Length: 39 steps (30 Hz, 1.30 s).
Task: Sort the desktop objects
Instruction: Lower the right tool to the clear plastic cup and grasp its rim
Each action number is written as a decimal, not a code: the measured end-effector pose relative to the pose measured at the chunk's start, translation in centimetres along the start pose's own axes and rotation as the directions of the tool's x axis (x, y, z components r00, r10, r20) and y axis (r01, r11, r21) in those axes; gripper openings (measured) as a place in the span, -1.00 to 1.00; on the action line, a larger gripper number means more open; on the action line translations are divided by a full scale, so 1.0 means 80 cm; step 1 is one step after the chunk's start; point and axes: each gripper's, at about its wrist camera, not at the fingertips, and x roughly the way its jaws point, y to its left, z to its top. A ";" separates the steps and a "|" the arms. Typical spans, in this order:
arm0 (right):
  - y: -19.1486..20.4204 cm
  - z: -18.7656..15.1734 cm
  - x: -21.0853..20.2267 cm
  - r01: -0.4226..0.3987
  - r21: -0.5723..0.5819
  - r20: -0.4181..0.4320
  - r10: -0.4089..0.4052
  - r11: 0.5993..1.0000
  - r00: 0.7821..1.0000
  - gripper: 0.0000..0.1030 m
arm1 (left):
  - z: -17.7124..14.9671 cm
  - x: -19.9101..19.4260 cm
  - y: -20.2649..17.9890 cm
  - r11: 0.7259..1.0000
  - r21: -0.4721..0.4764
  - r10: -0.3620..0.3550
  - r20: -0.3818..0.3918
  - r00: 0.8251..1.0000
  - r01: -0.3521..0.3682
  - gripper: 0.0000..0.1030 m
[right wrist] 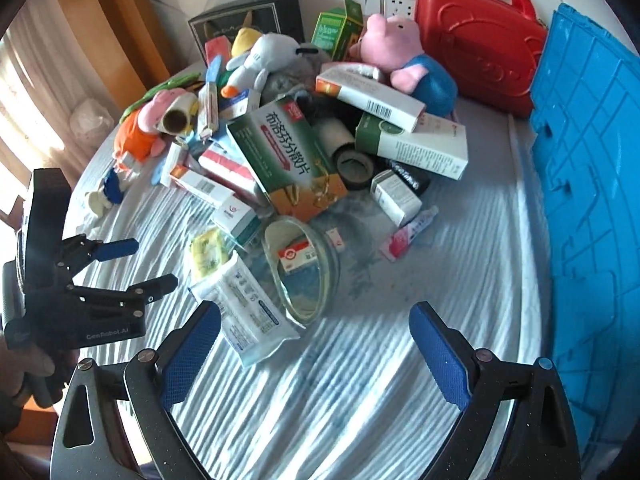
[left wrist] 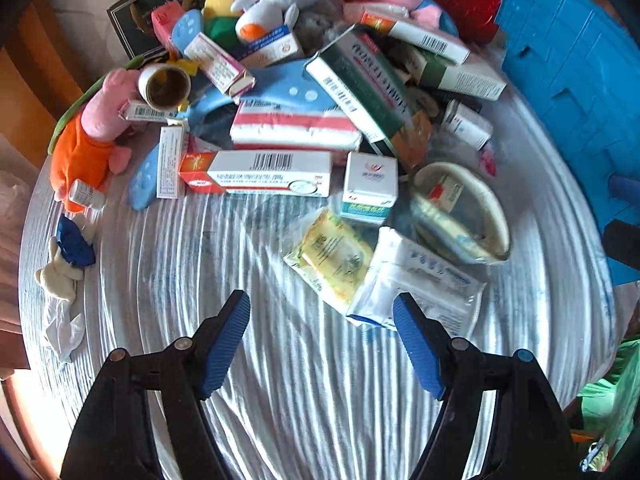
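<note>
A heap of medicine boxes and plush toys covers the far half of the round table. A large green medicine box (right wrist: 286, 156) lies on top, with a pink pig plush (right wrist: 394, 50) behind it. Nearer lie a white sealed pouch (left wrist: 420, 280) (right wrist: 244, 304), a yellow packet (left wrist: 330, 256) (right wrist: 206, 258) and a clear glass bowl (left wrist: 460, 212) (right wrist: 302, 268) tipped on its side. My left gripper (left wrist: 322, 332) is open and empty above the cloth, just short of the pouch; it also shows in the right wrist view (right wrist: 148, 264). My right gripper (right wrist: 316, 344) is open and empty, near the bowl.
A blue plastic crate (right wrist: 592, 184) (left wrist: 572, 92) stands along the right edge. A red plastic case (right wrist: 480, 40) stands at the back right against the wall. A small blue-and-white plush (left wrist: 68, 256) lies at the left table edge. A striped cloth (right wrist: 420, 280) covers the table.
</note>
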 end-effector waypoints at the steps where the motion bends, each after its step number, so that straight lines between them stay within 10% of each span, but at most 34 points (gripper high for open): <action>1: 0.002 0.000 0.009 0.001 0.002 -0.009 -0.001 1.000 1.000 0.87 | 0.001 0.008 0.005 1.000 -0.013 -0.010 -0.009 1.000 0.010 0.43; 8: 0.000 -0.010 0.048 0.016 0.025 -0.067 -0.015 1.000 0.998 0.87 | -0.002 0.024 -0.010 0.993 0.015 -0.113 -0.024 0.993 0.114 0.43; 15: -0.024 -0.015 0.061 0.047 0.061 -0.098 -0.041 0.997 0.994 0.87 | -0.023 0.024 -0.076 0.945 0.281 -0.180 0.029 0.983 0.165 0.43; 22: -0.046 -0.025 0.065 0.077 0.082 -0.126 -0.066 0.994 0.990 0.87 | -0.032 0.032 -0.112 0.695 0.710 -0.211 0.052 0.976 0.113 0.43; 28: -0.050 -0.035 0.076 0.070 0.086 -0.147 -0.056 0.994 0.988 0.87 | -0.042 0.039 -0.118 0.479 0.870 -0.251 0.006 0.968 0.119 0.43; 33: -0.043 -0.026 0.095 0.026 0.097 -0.150 -0.012 0.995 0.989 0.87 | -0.034 0.054 -0.119 0.469 0.872 -0.287 0.000 0.958 0.140 0.44; 39: -0.034 0.001 0.122 0.002 0.099 -0.149 0.013 0.995 0.989 0.82 | -0.037 0.062 -0.114 0.521 0.836 -0.308 -0.004 0.951 0.172 0.42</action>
